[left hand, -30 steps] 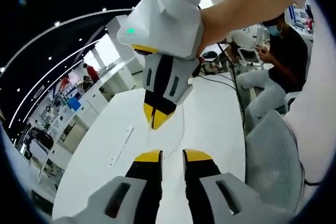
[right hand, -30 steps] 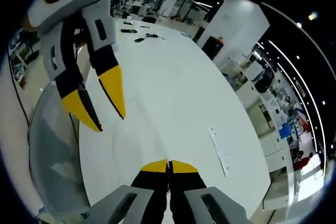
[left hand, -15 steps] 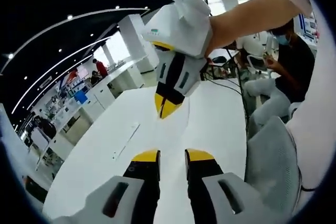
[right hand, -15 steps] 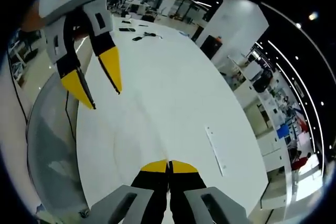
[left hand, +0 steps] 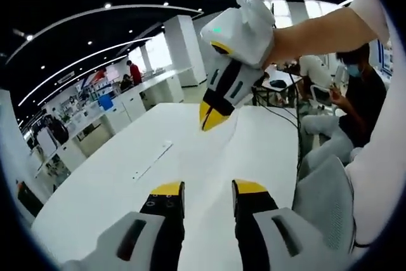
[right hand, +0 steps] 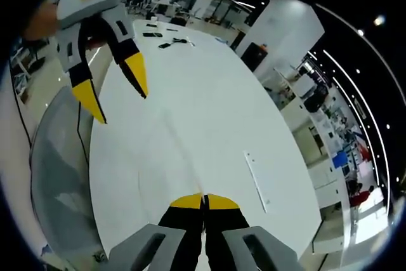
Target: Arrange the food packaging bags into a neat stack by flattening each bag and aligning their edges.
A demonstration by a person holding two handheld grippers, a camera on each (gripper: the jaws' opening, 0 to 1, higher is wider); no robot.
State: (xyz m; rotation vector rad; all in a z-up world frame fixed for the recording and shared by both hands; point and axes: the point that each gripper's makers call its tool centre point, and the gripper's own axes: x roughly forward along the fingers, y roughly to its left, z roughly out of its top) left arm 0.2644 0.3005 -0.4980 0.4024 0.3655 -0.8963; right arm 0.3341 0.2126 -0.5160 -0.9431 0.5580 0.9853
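left jaws: left gripper (left hand: 202, 190) parted, nothing between the yellow tips; seen from the right gripper view (right hand: 109, 87) as a spread pair, held off the surface.
right jaws: right gripper (right hand: 203, 201) clenched tip to tip, nothing visibly caught; seen from the left gripper view (left hand: 214, 113) with tips together, raised above the table.
surface: white table (right hand: 209, 125) runs ahead of both tools; a flat white strip (right hand: 255, 180) lies on it, also seen at (left hand: 153, 159).
task objects: food packaging bags cannot be made out on the table in either view; location cannot be told.
seating: grey mesh chair (left hand: 323, 198) just beside the table edge, also at (right hand: 54, 176).
change: over the last second both grippers have lifted and tilted away from the tabletop; the left jaws have opened slightly wider, the right stayed clenched.
meaning: judged as a withdrawal or pause; no flattening or aligning is under way, and stack state cannot be confirmed.
background: a seated person (left hand: 355, 93) beyond the table.
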